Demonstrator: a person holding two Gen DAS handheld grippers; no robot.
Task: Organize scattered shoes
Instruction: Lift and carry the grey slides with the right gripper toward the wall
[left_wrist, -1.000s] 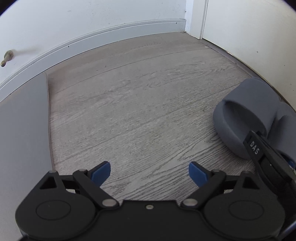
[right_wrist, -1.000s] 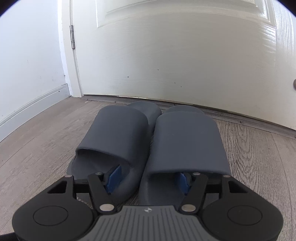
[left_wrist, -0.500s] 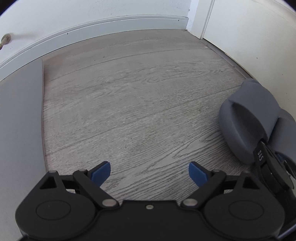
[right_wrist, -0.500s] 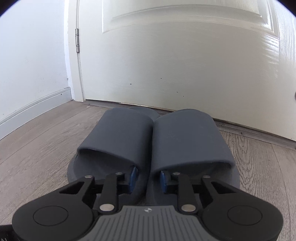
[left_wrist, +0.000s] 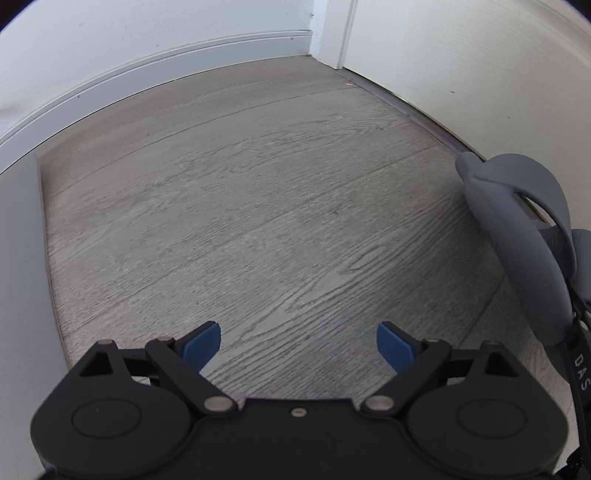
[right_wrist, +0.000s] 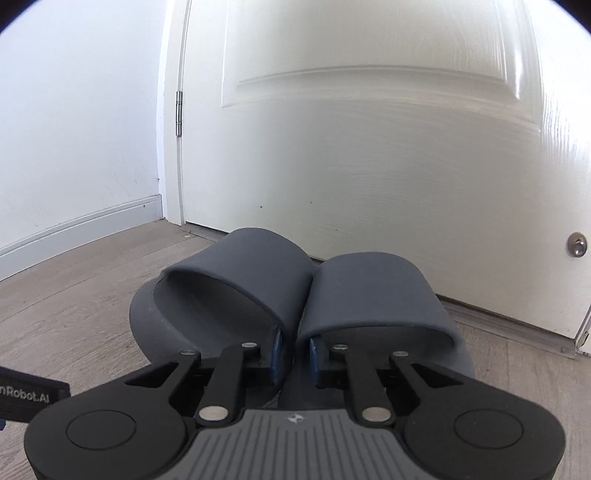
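Observation:
Two dark grey slide sandals sit side by side in the right wrist view: the left slide and the right slide. My right gripper is shut on their two inner side walls, one finger inside each slide, and holds the pair tilted, heels raised toward me, toes pointing at the white door. In the left wrist view the left slide appears at the right edge, tilted up. My left gripper is open and empty above bare wood floor.
A white baseboard runs along the wall at left. A grey mat or panel borders the floor on the left. A door stop shows low on the door at right. The door threshold lies just beyond the slides.
My right gripper closed from open onto the slides' inner walls, then lifted and tilted the pair up. The left gripper stayed open while its view shifted a little.

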